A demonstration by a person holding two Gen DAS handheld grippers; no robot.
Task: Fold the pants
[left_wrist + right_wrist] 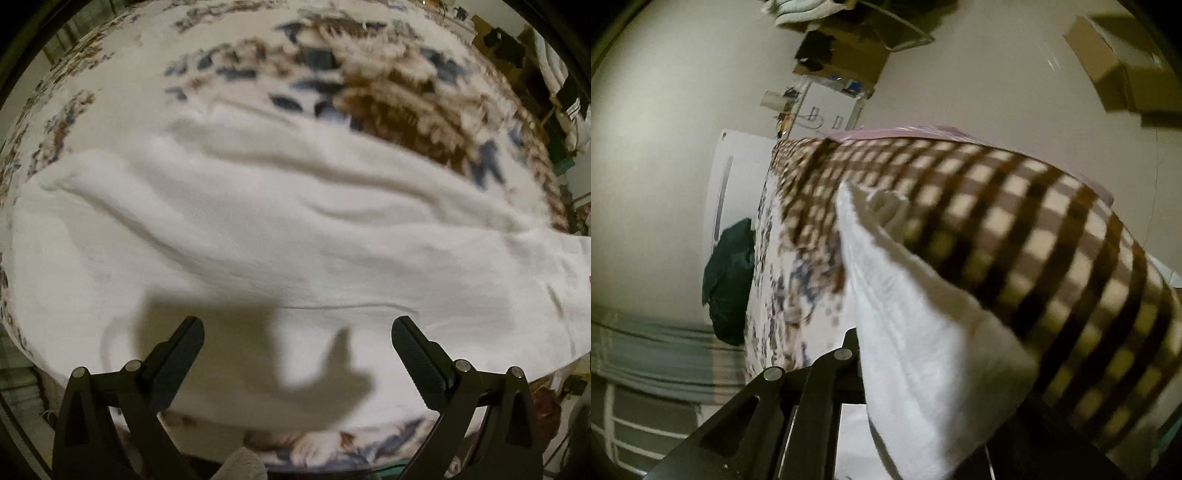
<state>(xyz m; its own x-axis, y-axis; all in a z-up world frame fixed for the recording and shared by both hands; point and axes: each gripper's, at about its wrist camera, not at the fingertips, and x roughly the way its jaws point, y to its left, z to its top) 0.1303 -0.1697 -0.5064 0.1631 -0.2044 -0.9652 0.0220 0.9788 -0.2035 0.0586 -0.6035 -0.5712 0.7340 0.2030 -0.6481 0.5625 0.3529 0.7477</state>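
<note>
White pants (280, 236) lie spread across a floral blanket (388, 92) in the left wrist view, wrinkled, reaching from the left to the right edge. My left gripper (297, 343) is open and empty just above the near part of the pants; its shadow falls on the cloth. In the right wrist view a length of the white pants (923, 332) runs up from between the fingers of my right gripper (882, 376), which is shut on it. The cloth hides the right finger; only the left finger (834, 362) shows.
A brown checked blanket (1015, 229) lies close on the right of the held cloth. A dark green bundle (731, 273) sits at the bed's edge. Cardboard boxes (1108, 70) and a cluttered shelf (827, 107) stand on the floor beyond.
</note>
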